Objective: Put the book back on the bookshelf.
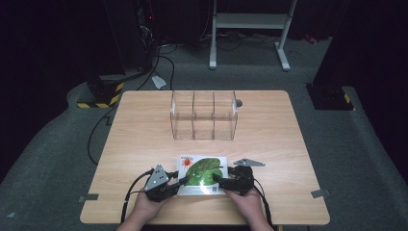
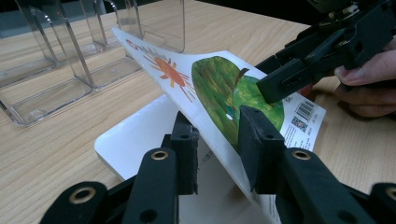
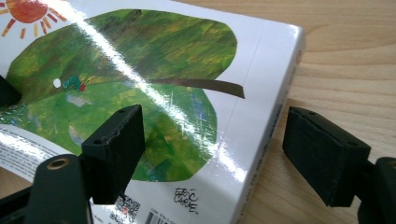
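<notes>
Pinching the cover of a picture book (image 1: 202, 175), the left gripper (image 2: 217, 144) has its jaws clamped on that glossy board and holds it lifted at a slant, with white pages showing underneath in the left gripper view. The book lies at the near edge of the wooden surface (image 1: 144, 130), between the two hands. On its right side, the right gripper (image 3: 212, 149) stands with jaws apart, one pad over the cover and the other out past the spine, neither pressing on anything.

Judging by this, the step in hand is getting a hold on the book so it can be raised; the next move likely calls for the right jaws to close across the spine edge, and then both hands to lift together. The cover is slick and shiny, throwing glare, so a grip on it could slip. It is a thin, stiff, square-cornered hardback, white with a large green leaf, a brown stem and an orange sun.

Farther back, well apart from the book, stands a clear plastic organizer (image 1: 204, 115), upright, with thin dividers making three slots, all appearing empty. Its walls are hard, smooth and see-through
</notes>
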The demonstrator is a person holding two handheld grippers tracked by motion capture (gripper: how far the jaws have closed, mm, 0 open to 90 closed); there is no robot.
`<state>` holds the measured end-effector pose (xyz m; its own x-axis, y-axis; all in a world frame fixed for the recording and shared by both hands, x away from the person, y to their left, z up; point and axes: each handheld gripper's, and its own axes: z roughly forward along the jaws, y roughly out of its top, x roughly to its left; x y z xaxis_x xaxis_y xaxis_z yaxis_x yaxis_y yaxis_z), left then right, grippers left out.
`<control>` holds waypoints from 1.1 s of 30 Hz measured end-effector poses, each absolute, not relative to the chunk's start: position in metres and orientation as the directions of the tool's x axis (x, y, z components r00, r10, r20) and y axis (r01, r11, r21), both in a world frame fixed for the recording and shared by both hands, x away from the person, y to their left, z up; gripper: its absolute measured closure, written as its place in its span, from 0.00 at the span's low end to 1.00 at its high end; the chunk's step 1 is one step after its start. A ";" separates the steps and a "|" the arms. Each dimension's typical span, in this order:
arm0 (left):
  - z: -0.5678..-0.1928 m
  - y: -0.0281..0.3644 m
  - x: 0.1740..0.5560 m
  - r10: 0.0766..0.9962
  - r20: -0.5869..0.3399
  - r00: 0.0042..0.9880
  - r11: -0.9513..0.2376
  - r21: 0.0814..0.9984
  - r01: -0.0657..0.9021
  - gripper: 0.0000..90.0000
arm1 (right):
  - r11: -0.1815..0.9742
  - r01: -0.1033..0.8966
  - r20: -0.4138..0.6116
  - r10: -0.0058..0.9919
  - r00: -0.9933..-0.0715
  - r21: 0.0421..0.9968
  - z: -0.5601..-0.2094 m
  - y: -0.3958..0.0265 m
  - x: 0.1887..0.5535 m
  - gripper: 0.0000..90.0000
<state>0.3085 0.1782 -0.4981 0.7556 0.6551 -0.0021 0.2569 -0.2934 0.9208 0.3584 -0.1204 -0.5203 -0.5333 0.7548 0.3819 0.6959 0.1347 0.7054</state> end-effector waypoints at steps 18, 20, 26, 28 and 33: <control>-0.501 0.176 0.313 0.665 -0.034 0.746 -0.281 0.914 0.293 0.77 | 0.156 0.697 0.373 0.753 -0.543 0.700 -0.519 -0.120 0.357 0.25; -0.501 0.175 0.314 0.672 -0.055 0.738 -0.265 0.913 0.309 0.77 | 0.150 0.697 0.369 0.760 -0.535 0.701 -0.519 -0.120 0.355 0.25; -0.504 0.174 0.317 0.691 -0.102 0.715 -0.240 0.902 0.360 0.78 | 0.149 0.694 0.355 0.772 -0.527 0.705 -0.519 -0.121 0.353 0.27; -0.505 0.174 0.318 0.699 -0.122 0.704 -0.229 0.895 0.382 0.78 | 0.151 0.691 0.351 0.774 -0.527 0.707 -0.519 -0.121 0.353 0.27; -0.505 0.173 0.320 0.717 -0.144 0.683 -0.219 0.883 0.416 0.77 | 0.158 0.689 0.341 0.778 -0.529 0.707 -0.518 -0.121 0.352 0.28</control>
<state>0.3200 0.1727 -0.5053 0.6825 0.7165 -0.1442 0.4161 -0.2187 0.8826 0.3524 -0.1211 -0.5184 -0.5285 0.7775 0.3407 0.6889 0.1583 0.7074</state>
